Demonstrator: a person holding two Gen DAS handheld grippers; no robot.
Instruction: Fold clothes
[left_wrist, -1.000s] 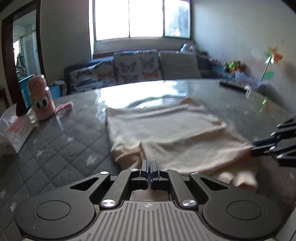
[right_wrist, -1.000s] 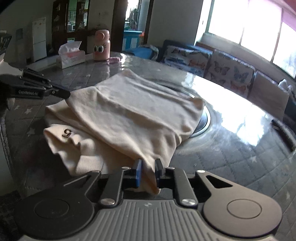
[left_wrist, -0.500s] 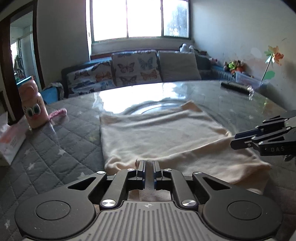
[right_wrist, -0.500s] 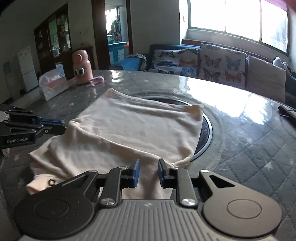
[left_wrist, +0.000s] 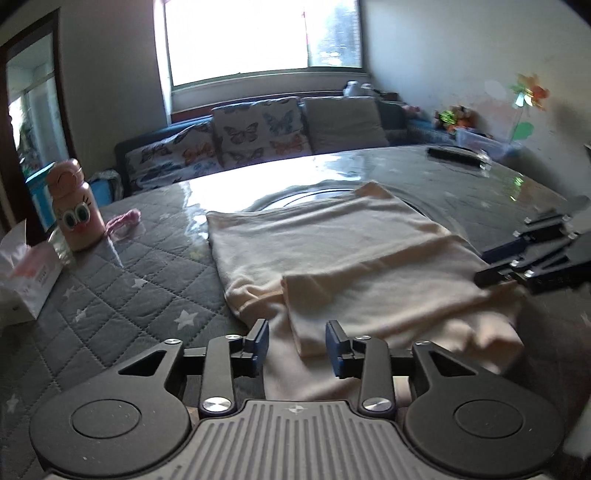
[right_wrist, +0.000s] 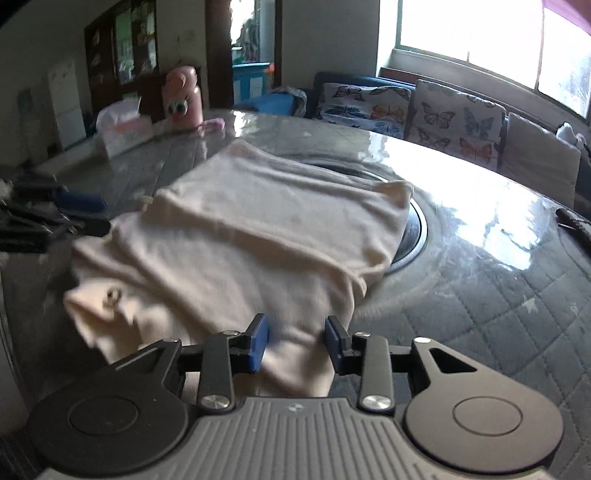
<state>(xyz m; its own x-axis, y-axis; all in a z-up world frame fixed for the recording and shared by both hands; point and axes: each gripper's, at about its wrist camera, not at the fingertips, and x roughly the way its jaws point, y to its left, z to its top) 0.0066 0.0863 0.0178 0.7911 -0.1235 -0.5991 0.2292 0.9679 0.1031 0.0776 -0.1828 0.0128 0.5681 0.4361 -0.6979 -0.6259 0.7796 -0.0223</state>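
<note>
Lying folded, one cream garment (left_wrist: 332, 251) between two parted grippers.

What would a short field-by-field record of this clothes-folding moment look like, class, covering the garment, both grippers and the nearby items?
garment: cream garment, partly folded, lying on the table
left gripper: open, cloth between its fingers
right gripper: open, cloth between its fingers
nearby: pink bottle, tissue box
background: sofa with butterfly cushions
</note>
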